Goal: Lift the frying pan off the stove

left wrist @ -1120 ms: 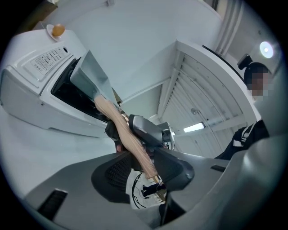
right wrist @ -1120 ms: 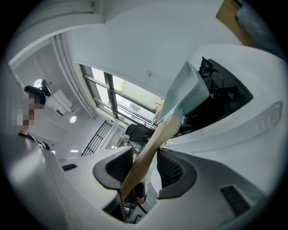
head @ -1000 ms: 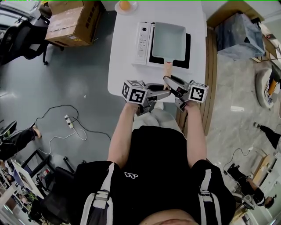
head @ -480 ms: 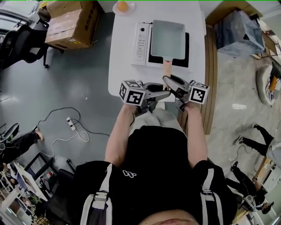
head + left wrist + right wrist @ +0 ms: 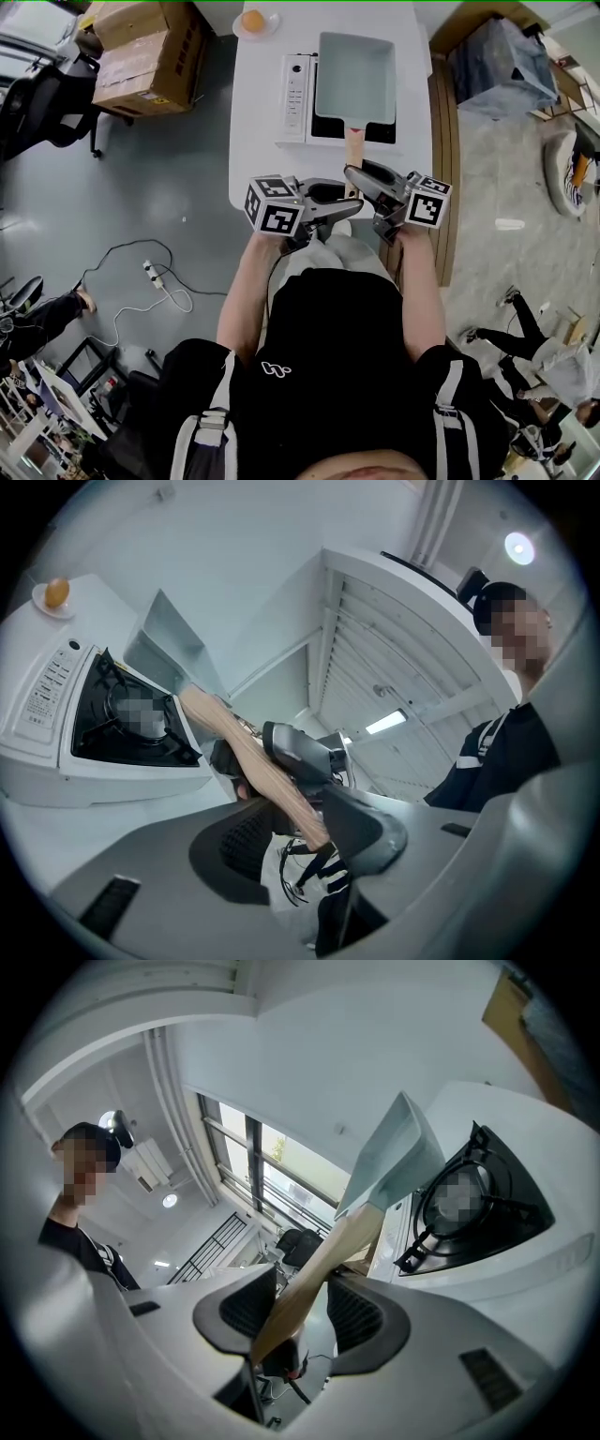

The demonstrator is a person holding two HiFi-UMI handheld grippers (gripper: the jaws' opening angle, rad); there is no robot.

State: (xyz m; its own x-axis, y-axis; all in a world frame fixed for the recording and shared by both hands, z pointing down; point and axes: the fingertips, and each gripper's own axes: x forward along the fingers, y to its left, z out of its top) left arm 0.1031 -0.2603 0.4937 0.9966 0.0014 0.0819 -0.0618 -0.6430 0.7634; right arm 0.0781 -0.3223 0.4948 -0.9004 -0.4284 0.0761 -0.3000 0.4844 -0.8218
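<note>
Frying pan (image 5: 356, 75): raised since a second ago, now clear above stove (image 5: 296, 84) on counter (image 5: 253, 141), left gripper (image 5: 300, 817) and right gripper (image 5: 302, 1312) both clamped on wooden handle (image 5: 353, 145); lift judged nearly complete.

Matt pale pan (image 5: 354, 77), smooth wooden handle (image 5: 353, 145)

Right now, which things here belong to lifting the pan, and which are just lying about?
In the job: pale square frying pan with wooden handle; white gas stove; left gripper and right gripper, jaws shut on the handle.
Lying about: orange fruit on a small plate; brown cardboard boxes; white power strip.
</note>
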